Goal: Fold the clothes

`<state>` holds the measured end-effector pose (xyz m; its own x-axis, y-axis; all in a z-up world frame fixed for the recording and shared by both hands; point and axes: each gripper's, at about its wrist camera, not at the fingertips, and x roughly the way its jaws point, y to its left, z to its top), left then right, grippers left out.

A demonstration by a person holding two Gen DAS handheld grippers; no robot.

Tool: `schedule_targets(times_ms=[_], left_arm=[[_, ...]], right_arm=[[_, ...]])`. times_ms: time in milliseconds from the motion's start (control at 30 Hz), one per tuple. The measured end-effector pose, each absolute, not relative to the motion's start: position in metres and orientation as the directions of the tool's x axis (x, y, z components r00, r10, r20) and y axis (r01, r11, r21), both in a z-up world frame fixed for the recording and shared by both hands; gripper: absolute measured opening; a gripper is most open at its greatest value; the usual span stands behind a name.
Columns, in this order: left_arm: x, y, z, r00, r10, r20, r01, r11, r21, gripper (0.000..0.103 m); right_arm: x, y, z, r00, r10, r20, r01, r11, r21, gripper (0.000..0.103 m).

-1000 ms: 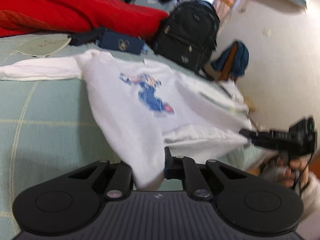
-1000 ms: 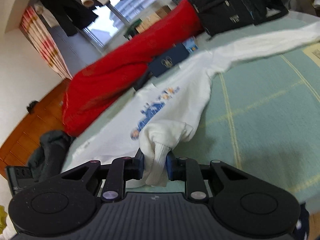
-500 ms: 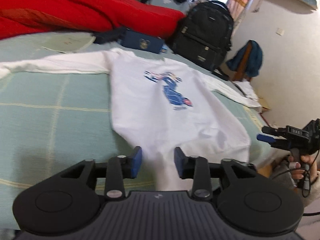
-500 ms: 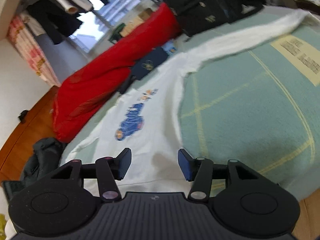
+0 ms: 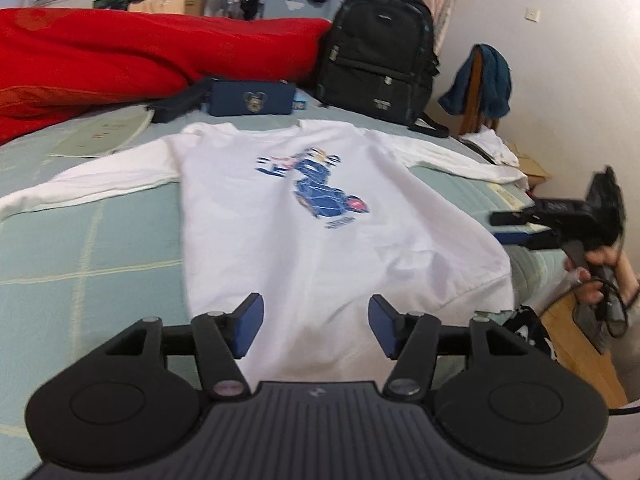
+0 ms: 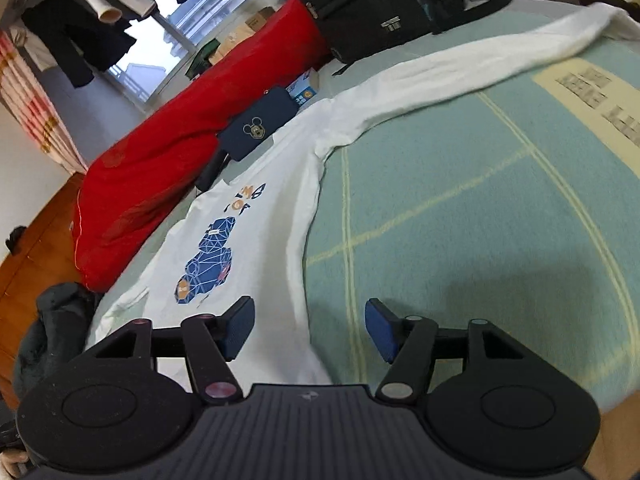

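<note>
Both grippers, left (image 5: 316,330) and right (image 6: 310,330), gape empty at bottom centre over the white sweatshirt (image 5: 320,216) spread flat across the green bedspread (image 6: 460,208).

Black grippers, blue-padded fingers (image 5: 249,330), silver screws

One white sweatshirt (image 5: 320,216), one black backpack (image 5: 380,52), one red duvet (image 5: 140,56), two tongs (image 5: 315,330)

- A white sweatshirt (image 5: 320,216) with a blue print is spread flat on the green bed (image 5: 88,248).
- The left gripper (image 5: 316,324) is held wide apart above its hem.
- A black backpack (image 5: 380,56) is stood behind.
</note>
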<state>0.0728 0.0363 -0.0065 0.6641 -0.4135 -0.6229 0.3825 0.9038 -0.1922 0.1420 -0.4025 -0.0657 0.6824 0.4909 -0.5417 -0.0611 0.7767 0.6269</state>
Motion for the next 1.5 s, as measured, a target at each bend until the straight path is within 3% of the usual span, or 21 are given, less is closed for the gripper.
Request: schedule_targets(times_ms=[67, 400, 467, 633, 700, 733, 1000, 1200, 1333, 1433, 1500], left_arm=[[0.075, 0.029, -0.011, 0.65, -0.432, -0.626, 0.4, 0.894, -0.202, 0.059], [0.085, 0.02, -0.024, 0.616, -0.45, -0.647, 0.409, 0.884, -0.225, 0.064], [0.088, 0.02, -0.025, 0.613, -0.449, -0.649, 0.407, 0.885, -0.228, 0.064], [0.09, 0.021, -0.027, 0.612, -0.455, -0.647, 0.409, 0.882, -0.233, 0.065], [0.092, 0.021, -0.029, 0.61, -0.455, -0.649, 0.406, 0.882, -0.238, 0.066], [0.094, 0.021, -0.029, 0.61, -0.452, -0.651, 0.401, 0.885, -0.239, 0.066], [0.09, 0.021, -0.024, 0.619, -0.455, -0.64, 0.41, 0.882, -0.231, 0.066], [0.086, 0.025, -0.023, 0.627, -0.458, -0.63, 0.402, 0.883, -0.242, 0.066], [0.082, 0.024, -0.021, 0.633, -0.462, -0.621, 0.409, 0.881, -0.238, 0.066], [0.078, 0.027, -0.019, 0.638, -0.457, -0.62, 0.408, 0.883, -0.231, 0.07], [0.075, 0.03, -0.018, 0.641, -0.447, -0.624, 0.398, 0.888, -0.229, 0.07]], right_arm=[[0.154, -0.399, -0.07, 0.663, 0.503, -0.554, -0.075, 0.781, 0.62, 0.054], [0.212, -0.383, -0.095, 0.591, 0.626, -0.509, -0.125, 0.694, 0.709, 0.044], [0.223, -0.388, -0.102, 0.588, 0.646, -0.486, -0.094, 0.652, 0.753, 0.033], [0.213, -0.387, -0.11, 0.593, 0.648, -0.479, -0.095, 0.646, 0.757, 0.032], [0.207, -0.387, -0.113, 0.595, 0.647, -0.477, -0.097, 0.647, 0.757, 0.019], [0.205, -0.386, -0.115, 0.596, 0.647, -0.476, -0.098, 0.647, 0.756, 0.004], [0.184, -0.4, -0.092, 0.666, 0.612, -0.426, -0.101, 0.64, 0.762, 0.008], [0.171, -0.434, -0.051, 0.751, 0.487, -0.445, -0.061, 0.723, 0.688, 0.007], [0.16, -0.443, -0.054, 0.745, 0.474, -0.47, -0.037, 0.732, 0.68, 0.009], [0.15, -0.45, -0.056, 0.738, 0.47, -0.485, -0.022, 0.735, 0.678, 0.014], [0.137, -0.449, -0.062, 0.718, 0.505, -0.478, -0.046, 0.72, 0.692, 0.028]])
